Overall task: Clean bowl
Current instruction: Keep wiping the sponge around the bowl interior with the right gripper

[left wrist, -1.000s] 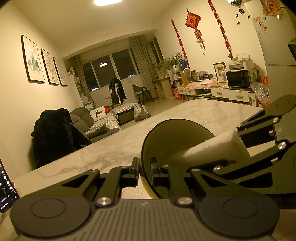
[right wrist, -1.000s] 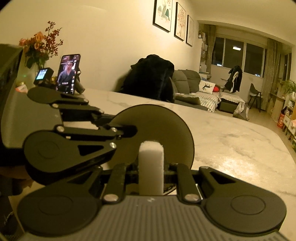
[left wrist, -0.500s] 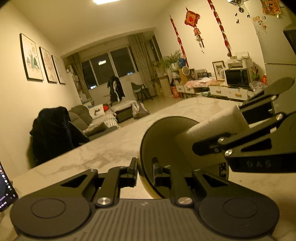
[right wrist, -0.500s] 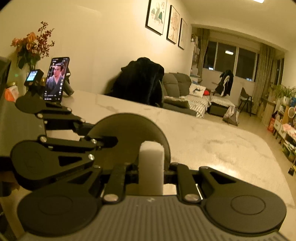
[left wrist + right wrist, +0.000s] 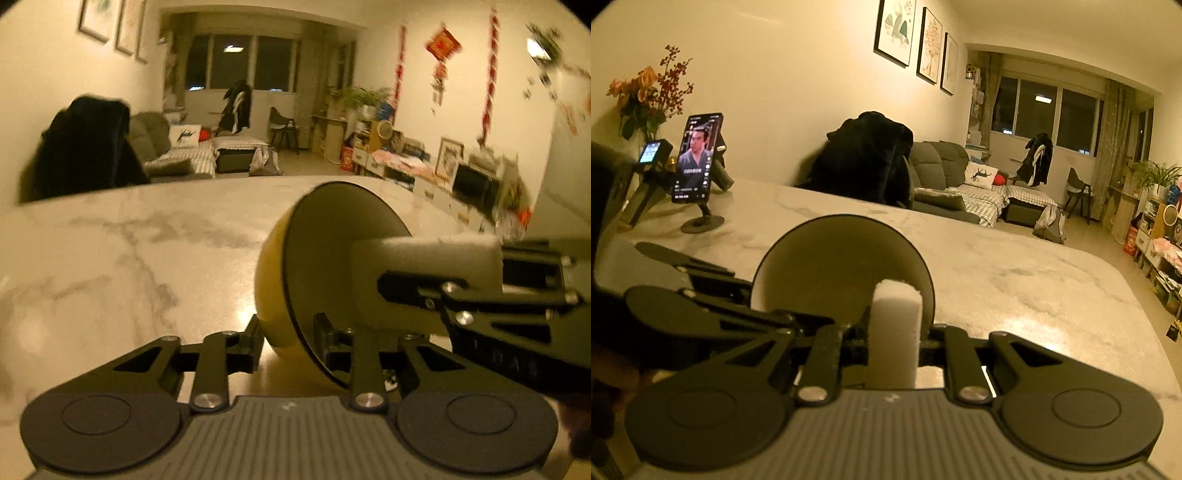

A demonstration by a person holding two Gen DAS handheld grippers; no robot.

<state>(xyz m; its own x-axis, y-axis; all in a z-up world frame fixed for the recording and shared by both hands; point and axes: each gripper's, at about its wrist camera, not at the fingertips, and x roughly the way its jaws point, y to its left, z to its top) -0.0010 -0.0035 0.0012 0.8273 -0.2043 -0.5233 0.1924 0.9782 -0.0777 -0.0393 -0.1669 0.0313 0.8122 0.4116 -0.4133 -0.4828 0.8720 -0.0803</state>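
Rolled further onto its rim since earlier, bowl (image 5: 291, 280) sits in closing left jaws while right jaws clamp sponge (image 5: 894, 332) inside, so wiping continues.

Bowl (image 5: 275, 266): glossy yellow outside, smooth dark matt inside. Sponge (image 5: 894, 332) within the bowl: white, porous, rough foam. Table (image 5: 110, 258) under the bowl: polished marble-look top, grey-veined, with sheen. Left gripper (image 5: 286, 339) and right gripper (image 5: 894, 343): matt black plastic links, bright metal screws, ribbed grey housing. Coat (image 5: 864, 158) beyond the table: black, fuzzy cloth.
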